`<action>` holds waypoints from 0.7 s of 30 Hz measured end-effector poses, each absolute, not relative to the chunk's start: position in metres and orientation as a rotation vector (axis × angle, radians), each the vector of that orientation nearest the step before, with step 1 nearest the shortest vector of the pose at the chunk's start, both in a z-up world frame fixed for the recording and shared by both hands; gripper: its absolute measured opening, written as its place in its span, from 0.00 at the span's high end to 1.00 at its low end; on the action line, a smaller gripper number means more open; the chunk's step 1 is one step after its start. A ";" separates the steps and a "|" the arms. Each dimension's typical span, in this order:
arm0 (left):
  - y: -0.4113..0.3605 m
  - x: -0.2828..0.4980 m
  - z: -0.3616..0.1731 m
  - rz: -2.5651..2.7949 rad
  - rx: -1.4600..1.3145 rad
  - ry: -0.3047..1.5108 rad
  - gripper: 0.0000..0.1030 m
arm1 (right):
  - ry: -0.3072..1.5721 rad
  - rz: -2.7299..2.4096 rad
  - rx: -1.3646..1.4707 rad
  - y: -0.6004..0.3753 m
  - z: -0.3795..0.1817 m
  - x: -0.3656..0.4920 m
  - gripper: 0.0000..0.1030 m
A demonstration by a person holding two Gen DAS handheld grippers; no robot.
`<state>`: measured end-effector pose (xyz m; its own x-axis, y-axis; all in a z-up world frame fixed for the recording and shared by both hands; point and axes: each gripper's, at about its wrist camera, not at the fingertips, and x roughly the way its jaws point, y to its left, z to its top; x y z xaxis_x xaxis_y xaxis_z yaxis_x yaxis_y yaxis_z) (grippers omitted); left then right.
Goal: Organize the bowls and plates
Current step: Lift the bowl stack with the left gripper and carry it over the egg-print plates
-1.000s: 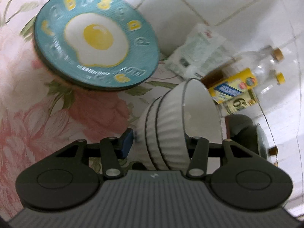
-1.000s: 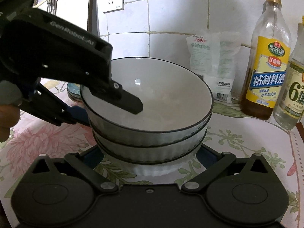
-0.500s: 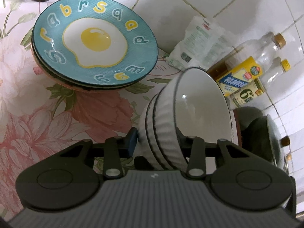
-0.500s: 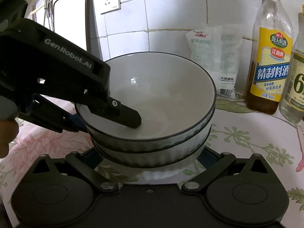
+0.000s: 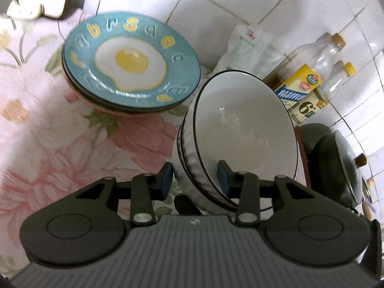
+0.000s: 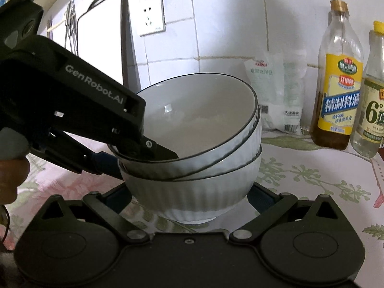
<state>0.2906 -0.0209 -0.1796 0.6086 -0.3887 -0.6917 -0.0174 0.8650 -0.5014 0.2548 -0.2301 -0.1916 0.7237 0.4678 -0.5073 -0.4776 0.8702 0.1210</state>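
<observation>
Three white ribbed bowls with dark rims are nested in a stack (image 6: 199,168) on the floral tablecloth; the stack also shows in the left wrist view (image 5: 240,139). The top bowls sit tilted in the bottom one. My left gripper (image 5: 195,180) straddles the near rim of the stack, one finger inside the top bowl, one outside, with a small gap at the outer pad. My right gripper (image 6: 192,199) is open around the bottom bowl's base. A stack of plates topped by a blue fried-egg plate (image 5: 132,64) lies to the left of the bowls.
A tiled wall runs behind. A white packet (image 6: 276,96) leans on it, with an oil bottle (image 6: 340,88) and a vinegar bottle (image 6: 372,100) to the right. A dark lidded pot (image 5: 336,165) stands beyond the bottles. A wall socket (image 6: 152,16) and a white board (image 6: 103,40) are at the back left.
The bowl stack has come down onto the cloth, and the top bowls now tilt in the bottom one. My left gripper's fingers have opened slightly around the rim. The right gripper stays open.
</observation>
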 end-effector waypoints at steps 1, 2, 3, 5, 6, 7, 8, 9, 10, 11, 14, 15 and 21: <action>-0.019 0.287 -0.174 -0.227 -0.485 0.889 0.63 | 0.546 0.523 -0.016 -0.229 -0.188 0.253 0.00; -0.017 0.284 -0.169 -0.229 -0.474 0.880 0.63 | 0.537 0.526 -0.013 -0.227 -0.184 0.252 0.00; -0.015 0.281 -0.164 -0.231 -0.468 0.871 0.63 | 0.528 0.529 -0.011 -0.226 -0.180 0.250 0.00; -0.010 0.277 -0.153 -0.235 -0.458 0.856 0.63 | 0.506 0.532 -0.010 -0.222 -0.171 0.246 0.00; -0.007 0.274 -0.147 -0.237 -0.452 0.848 0.63 | 0.497 0.534 -0.009 -0.219 -0.166 0.245 0.00; -0.004 0.272 -0.142 -0.239 -0.444 0.838 0.63 | 0.488 0.537 -0.009 -0.217 -0.160 0.244 0.00; -0.002 0.271 -0.137 -0.239 -0.437 0.830 0.63 | 0.481 0.539 -0.010 -0.214 -0.155 0.244 0.00; 0.001 0.269 -0.132 -0.239 -0.429 0.822 0.63 | 0.475 0.542 -0.009 -0.211 -0.151 0.245 0.00; 0.001 0.269 -0.127 -0.237 -0.421 0.815 0.63 | 0.468 0.544 -0.008 -0.208 -0.146 0.246 0.00; 0.005 0.269 -0.121 -0.233 -0.418 0.808 0.63 | 0.460 0.546 -0.005 -0.205 -0.142 0.248 0.00; 0.014 0.271 -0.106 -0.225 -0.398 0.778 0.63 | 0.423 0.550 0.001 -0.195 -0.132 0.254 0.00; 0.018 0.272 -0.103 -0.223 -0.388 0.769 0.63 | 0.417 0.553 0.005 -0.191 -0.128 0.258 0.00; 0.040 0.293 -0.092 -0.196 -0.347 0.737 0.63 | 0.406 0.566 0.026 -0.165 -0.119 0.287 0.00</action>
<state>0.2931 0.0401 -0.0917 0.7257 -0.2946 -0.6217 0.0533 0.9251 -0.3760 0.2874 -0.1649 -0.1191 0.7669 0.5267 -0.3668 -0.5166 0.8457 0.1342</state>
